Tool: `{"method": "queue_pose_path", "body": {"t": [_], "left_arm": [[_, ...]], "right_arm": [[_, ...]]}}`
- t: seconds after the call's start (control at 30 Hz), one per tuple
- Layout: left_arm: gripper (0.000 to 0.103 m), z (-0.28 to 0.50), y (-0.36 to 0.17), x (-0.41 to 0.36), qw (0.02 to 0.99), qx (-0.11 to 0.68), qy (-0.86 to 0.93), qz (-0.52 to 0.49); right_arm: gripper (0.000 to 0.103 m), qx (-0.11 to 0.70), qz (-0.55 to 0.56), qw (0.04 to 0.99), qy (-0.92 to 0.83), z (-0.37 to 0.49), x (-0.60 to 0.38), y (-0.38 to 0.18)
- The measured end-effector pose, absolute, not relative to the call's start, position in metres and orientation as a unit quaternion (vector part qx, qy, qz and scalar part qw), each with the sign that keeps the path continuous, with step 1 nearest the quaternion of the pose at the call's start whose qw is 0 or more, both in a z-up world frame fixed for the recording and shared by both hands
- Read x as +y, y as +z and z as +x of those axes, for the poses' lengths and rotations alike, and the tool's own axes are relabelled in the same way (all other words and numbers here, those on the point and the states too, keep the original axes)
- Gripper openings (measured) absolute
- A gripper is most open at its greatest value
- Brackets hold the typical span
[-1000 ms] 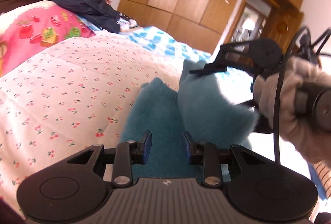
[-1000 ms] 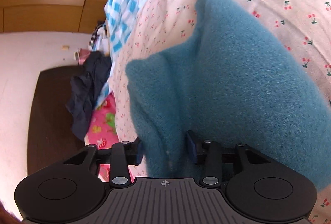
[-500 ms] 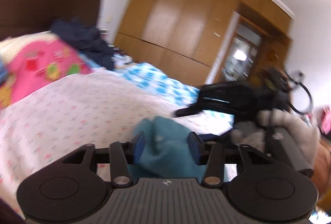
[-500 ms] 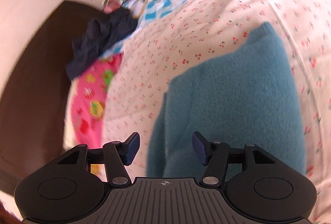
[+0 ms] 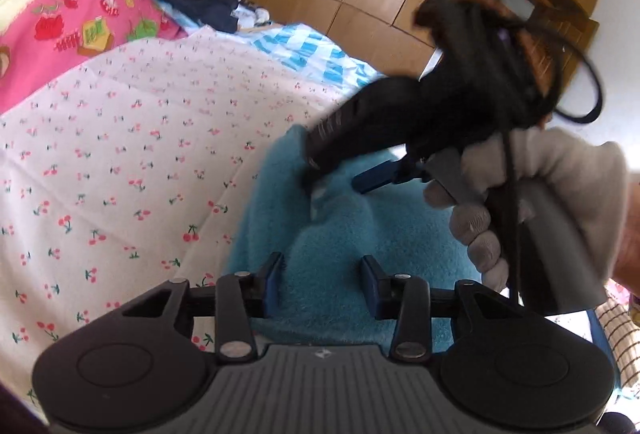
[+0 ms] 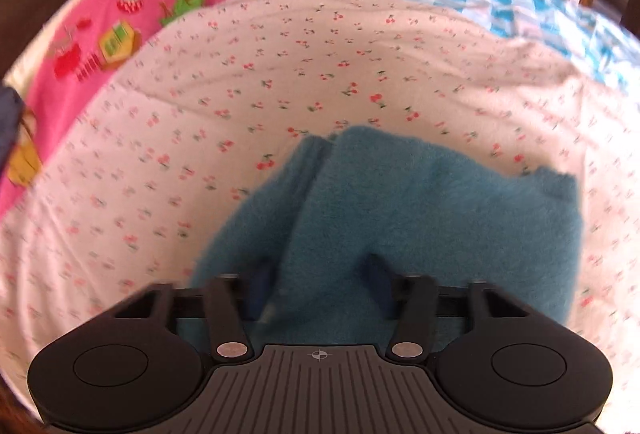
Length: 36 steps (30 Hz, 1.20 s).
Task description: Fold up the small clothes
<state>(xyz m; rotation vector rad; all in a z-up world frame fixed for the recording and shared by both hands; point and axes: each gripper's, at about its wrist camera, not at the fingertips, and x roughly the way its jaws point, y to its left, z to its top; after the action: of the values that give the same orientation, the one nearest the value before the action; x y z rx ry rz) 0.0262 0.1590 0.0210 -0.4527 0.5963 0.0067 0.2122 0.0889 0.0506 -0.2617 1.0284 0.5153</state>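
Low in both frames, the left claw and right claw hang released over the teal fleece garment, doubled flat on the bed, probably to press the fold.

A folded teal fleece garment lies on the cherry-print sheet, between parted jaws.

1. The fluffy teal knitted garment runs behind the black right gripper, so its near edge is hidden.
2. That gripper's blue fingertips are smeared by motion blur in the right wrist view.
3. In the left wrist view, the grey-gloved right hand is cut off by the frame's right edge.
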Motion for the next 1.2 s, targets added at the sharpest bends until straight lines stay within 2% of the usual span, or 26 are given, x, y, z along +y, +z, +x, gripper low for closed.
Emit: {"method": "queue_pose_path", "body": {"t": [0.07,0.13,0.27,0.37,0.57,0.9,1.1,1.2], "left_arm": [[0.041,0.021,0.022,0.162,0.932,0.279,-0.002,-0.233],[0.038,0.016,0.023,0.166,0.933,0.262,-0.009,-0.248],[0.032,0.000,0.028,0.168,0.941,0.216,-0.029,-0.258],[0.031,-0.006,0.030,0.173,0.941,0.197,-0.023,-0.274],[0.028,-0.004,0.021,0.192,0.915,0.233,0.042,-0.326],[0.027,-0.009,0.021,0.195,0.913,0.259,0.116,-0.291],[0.027,-0.009,0.043,0.178,0.947,0.215,0.152,-0.181],[0.025,0.015,0.034,0.180,0.942,0.255,0.118,-0.182]], "right_arm": [[0.023,0.493,-0.087,0.829,0.248,0.215,0.076,0.057],[0.017,0.501,-0.026,0.828,0.251,0.218,0.059,0.064],[0.016,0.487,0.101,0.826,0.265,0.218,0.028,0.084],[0.016,0.466,0.134,0.830,0.275,0.214,0.026,0.101],[0.016,0.497,0.161,0.808,0.271,0.224,0.063,0.065],[0.016,0.524,0.152,0.792,0.272,0.221,0.104,0.015],[0.016,0.537,0.165,0.783,0.267,0.227,0.113,0.010],[0.016,0.559,0.166,0.763,0.281,0.240,0.112,0.010]]}}
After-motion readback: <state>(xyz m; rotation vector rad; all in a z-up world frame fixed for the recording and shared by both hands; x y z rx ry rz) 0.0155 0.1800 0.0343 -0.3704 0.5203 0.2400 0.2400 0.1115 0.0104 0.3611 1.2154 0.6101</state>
